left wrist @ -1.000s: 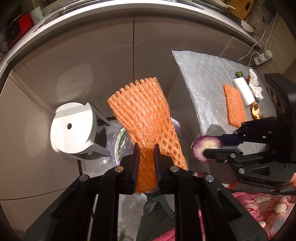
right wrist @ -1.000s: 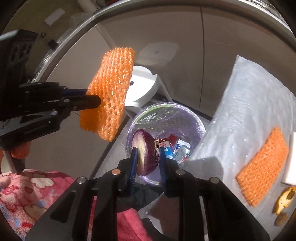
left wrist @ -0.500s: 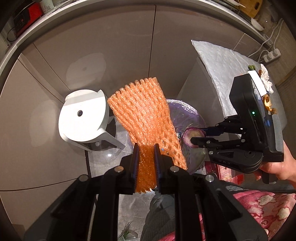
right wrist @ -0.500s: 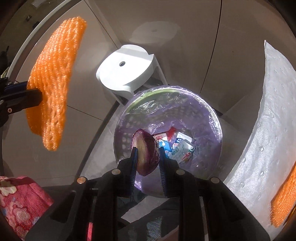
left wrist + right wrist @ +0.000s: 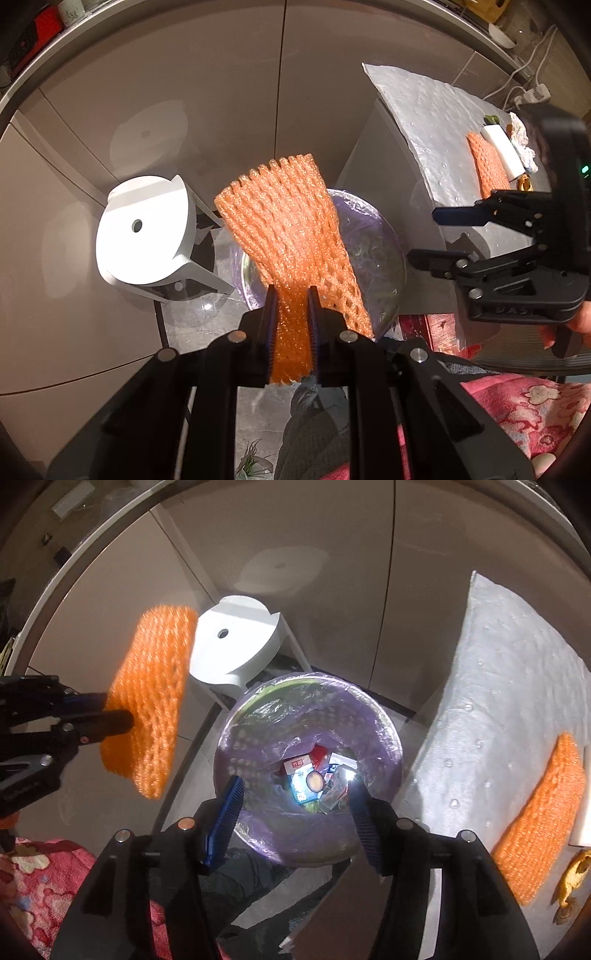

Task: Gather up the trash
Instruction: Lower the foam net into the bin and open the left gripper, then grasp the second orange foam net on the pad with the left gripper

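My left gripper (image 5: 291, 295) is shut on an orange foam fruit net (image 5: 291, 236) and holds it above the near rim of the purple-lined trash bin (image 5: 380, 236). In the right wrist view the net (image 5: 151, 709) hangs left of the bin (image 5: 258, 720). My right gripper (image 5: 295, 797) is open and empty over the bin; it shows at the right in the left wrist view (image 5: 424, 236). A halved red onion (image 5: 315, 781) lies in the bin among cartons.
A white stool (image 5: 147, 229) stands left of the bin. The table with a silver mat (image 5: 509, 716) is at the right; a second orange net (image 5: 543, 816), a white block (image 5: 504, 155), crumpled paper (image 5: 522, 142) and peel scraps (image 5: 572, 878) lie on it.
My right gripper opened and the red onion dropped into the bin. The right gripper rose and shifted right. My left gripper keeps its hold on the net.
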`<action>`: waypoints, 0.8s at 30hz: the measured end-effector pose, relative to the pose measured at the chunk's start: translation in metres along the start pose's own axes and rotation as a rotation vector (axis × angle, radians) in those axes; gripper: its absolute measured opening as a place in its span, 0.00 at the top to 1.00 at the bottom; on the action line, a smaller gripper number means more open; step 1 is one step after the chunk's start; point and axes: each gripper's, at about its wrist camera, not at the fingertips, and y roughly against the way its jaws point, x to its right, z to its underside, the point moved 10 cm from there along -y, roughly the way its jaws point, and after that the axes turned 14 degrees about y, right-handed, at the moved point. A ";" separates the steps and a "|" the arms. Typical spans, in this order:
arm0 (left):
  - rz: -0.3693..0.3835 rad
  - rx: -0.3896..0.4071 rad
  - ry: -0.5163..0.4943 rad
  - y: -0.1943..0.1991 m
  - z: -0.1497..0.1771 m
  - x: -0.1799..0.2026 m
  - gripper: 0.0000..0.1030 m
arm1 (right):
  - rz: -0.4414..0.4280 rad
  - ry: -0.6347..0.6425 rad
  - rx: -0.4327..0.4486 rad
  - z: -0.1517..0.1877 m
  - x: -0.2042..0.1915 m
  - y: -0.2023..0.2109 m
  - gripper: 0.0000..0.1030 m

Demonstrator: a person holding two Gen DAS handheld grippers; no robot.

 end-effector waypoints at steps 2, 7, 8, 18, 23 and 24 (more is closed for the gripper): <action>0.007 -0.012 -0.026 -0.009 0.003 0.007 0.85 | 0.022 -0.022 0.028 0.002 0.007 0.022 0.37; 0.021 -0.054 -0.090 -0.040 0.011 0.022 0.85 | 0.108 -0.072 0.085 0.016 0.031 0.080 0.29; 0.026 -0.063 -0.101 -0.047 0.013 0.025 0.85 | 0.121 -0.090 0.089 0.019 0.036 0.089 0.29; -0.016 -0.144 -0.207 -0.112 0.027 0.041 0.72 | 0.211 -0.296 0.099 0.062 0.079 0.137 0.25; -0.041 -0.140 -0.222 -0.117 0.026 0.043 0.32 | 0.231 -0.363 0.105 0.082 0.091 0.144 0.23; -0.040 -0.142 -0.225 -0.116 0.026 0.045 0.28 | 0.235 -0.372 0.105 0.084 0.093 0.144 0.23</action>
